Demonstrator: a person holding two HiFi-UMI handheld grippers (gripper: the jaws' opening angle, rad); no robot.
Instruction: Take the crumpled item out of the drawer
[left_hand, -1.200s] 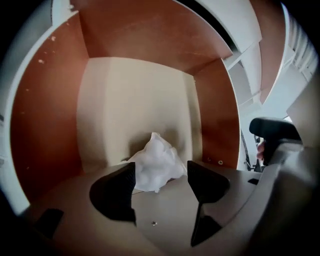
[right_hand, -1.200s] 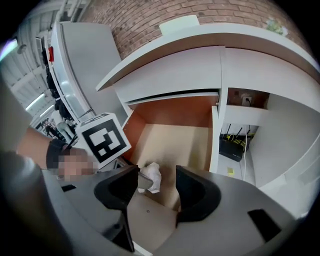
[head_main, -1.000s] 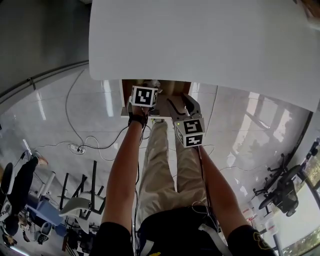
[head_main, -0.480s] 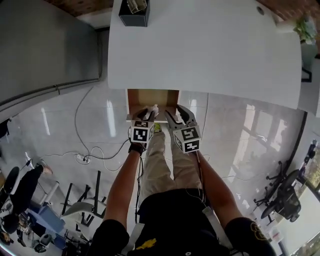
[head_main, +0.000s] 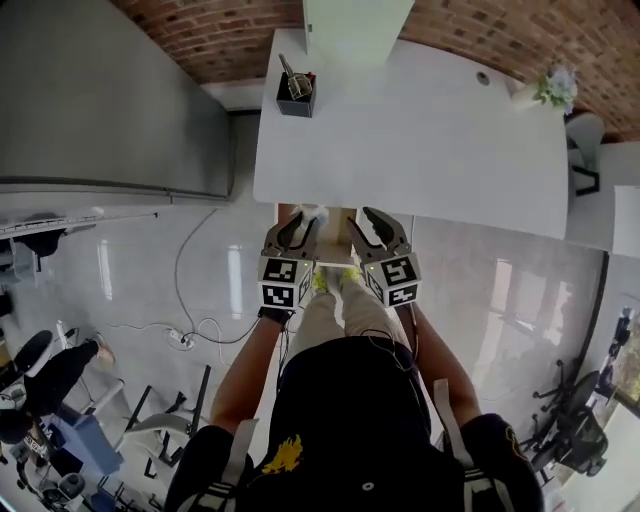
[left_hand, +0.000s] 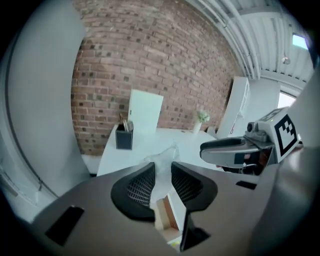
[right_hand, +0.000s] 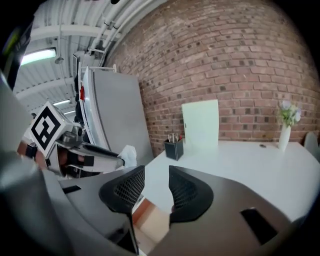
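- The crumpled white translucent item (left_hand: 162, 161) is pinched between the closing jaws of the left gripper (left_hand: 162, 173), above the open light-wood drawer (head_main: 333, 243).
- The right gripper (right_hand: 156, 182) is seen with narrowing jaws, nothing between them.

White table (head_main: 430, 150): top clean and flat. Black pen holder (head_main: 297, 96) stands at 10 o'clock on the top, with upright items inside that cannot be identified. Pale upright panel (head_main: 356, 20) stands at the far edge, 11 o'clock. Small vase of flowers (head_main: 553, 90) at 2 o'clock, well apart from the holder. Wooden drawer (left_hand: 162, 216) stands open under the near edge, 7 o'clock. Glossy tiled floor (head_main: 130, 270) carries a white cable (head_main: 190, 280) and a power strip (head_main: 178, 337).
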